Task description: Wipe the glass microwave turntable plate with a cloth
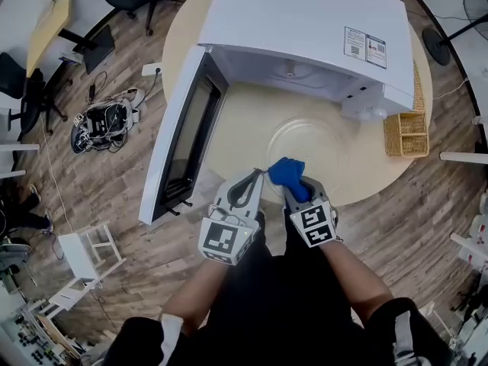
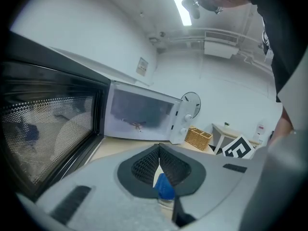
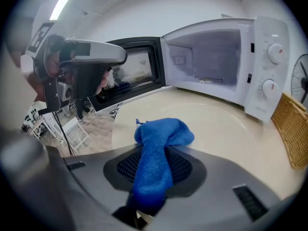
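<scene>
Right gripper (image 1: 296, 187) nearest me: its fingers are clamping the blue cloth (image 1: 285, 171). I'm seeing the cloth sitting at the near rim of the glass plate (image 1: 316, 143) on the counter (image 1: 244, 120). The left gripper (image 1: 259, 176) is hovering beside it with its fingers pressing together.

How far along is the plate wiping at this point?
Done: microwave door open, glass plate lies out on the table. In hand: right tool grips the blue cloth by the plate's near edge; left tool shut, empty. Left: apparently the wiping itself.
</scene>
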{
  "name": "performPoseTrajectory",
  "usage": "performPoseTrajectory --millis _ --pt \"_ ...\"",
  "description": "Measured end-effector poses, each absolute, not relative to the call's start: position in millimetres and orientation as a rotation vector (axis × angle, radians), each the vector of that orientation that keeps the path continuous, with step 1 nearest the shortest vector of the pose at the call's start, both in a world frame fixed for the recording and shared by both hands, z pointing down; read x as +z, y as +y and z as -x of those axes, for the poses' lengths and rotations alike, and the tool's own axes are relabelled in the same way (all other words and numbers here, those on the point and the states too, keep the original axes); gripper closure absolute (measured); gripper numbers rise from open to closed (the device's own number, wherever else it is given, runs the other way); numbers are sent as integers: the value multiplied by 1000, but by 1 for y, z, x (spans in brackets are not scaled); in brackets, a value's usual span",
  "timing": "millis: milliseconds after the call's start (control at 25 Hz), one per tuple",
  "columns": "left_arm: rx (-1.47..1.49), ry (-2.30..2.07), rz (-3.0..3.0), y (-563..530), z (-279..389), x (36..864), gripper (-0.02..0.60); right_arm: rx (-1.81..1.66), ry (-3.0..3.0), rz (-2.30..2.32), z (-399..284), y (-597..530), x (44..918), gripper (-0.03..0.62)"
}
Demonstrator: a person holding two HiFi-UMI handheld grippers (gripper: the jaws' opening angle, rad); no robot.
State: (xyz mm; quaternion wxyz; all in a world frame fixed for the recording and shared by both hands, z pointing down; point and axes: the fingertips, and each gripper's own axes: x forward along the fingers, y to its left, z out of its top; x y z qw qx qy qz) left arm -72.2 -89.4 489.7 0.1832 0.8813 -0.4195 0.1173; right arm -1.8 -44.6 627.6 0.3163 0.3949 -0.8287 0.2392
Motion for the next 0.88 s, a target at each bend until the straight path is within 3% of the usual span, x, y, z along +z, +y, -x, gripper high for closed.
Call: performPoseTrajectory --millis 880 --pt "348 -1109 -2558 -88 35 488 575 651 -1919 -1365 -137 -50 630 490"
